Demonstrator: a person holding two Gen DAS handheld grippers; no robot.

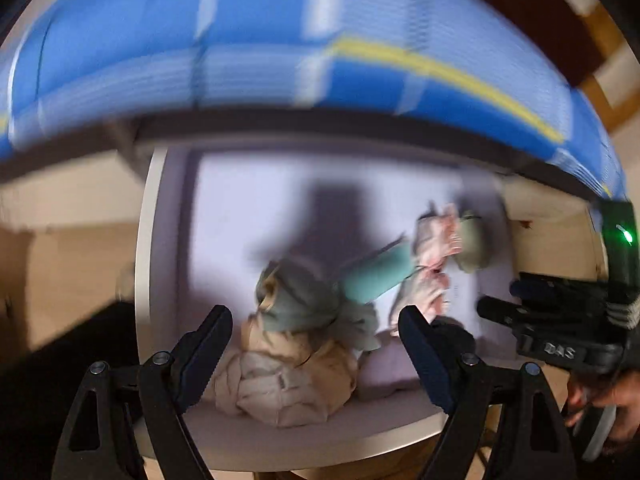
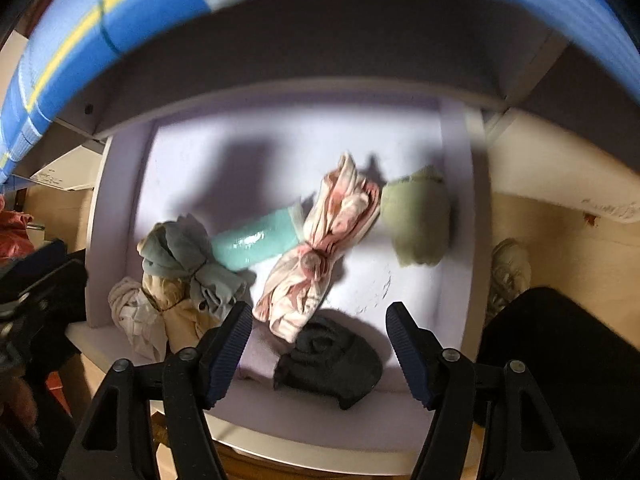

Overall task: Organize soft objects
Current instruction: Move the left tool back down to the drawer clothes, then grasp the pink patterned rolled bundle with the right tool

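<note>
Both point down into a pale lilac drawer (image 2: pixel 456 240). The left hand-held gripper (image 1: pixel 316 354) gapes over the beige bundle (image 1: pixel 280 384) at the front-left corner, gripping nothing. The right hand-held gripper (image 2: pixel 320 344) stands part open above the black roll (image 2: pixel 328 360) at the front edge, empty

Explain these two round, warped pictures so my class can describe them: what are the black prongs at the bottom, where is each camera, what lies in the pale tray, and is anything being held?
Each picture comes from a fisheye camera on a hand-held two-finger gripper, looking along its fingers. A person holds one gripper in each hand. The left gripper and the right gripper both hang open above a pale lilac drawer, holding nothing. In it lie soft bundles: a grey-green and beige knotted cloth, a teal roll, a pink and white knotted cloth, an olive bundle and a black rolled item directly below the right gripper. A blue checked cover lies above. The left view is motion-blurred.
</note>
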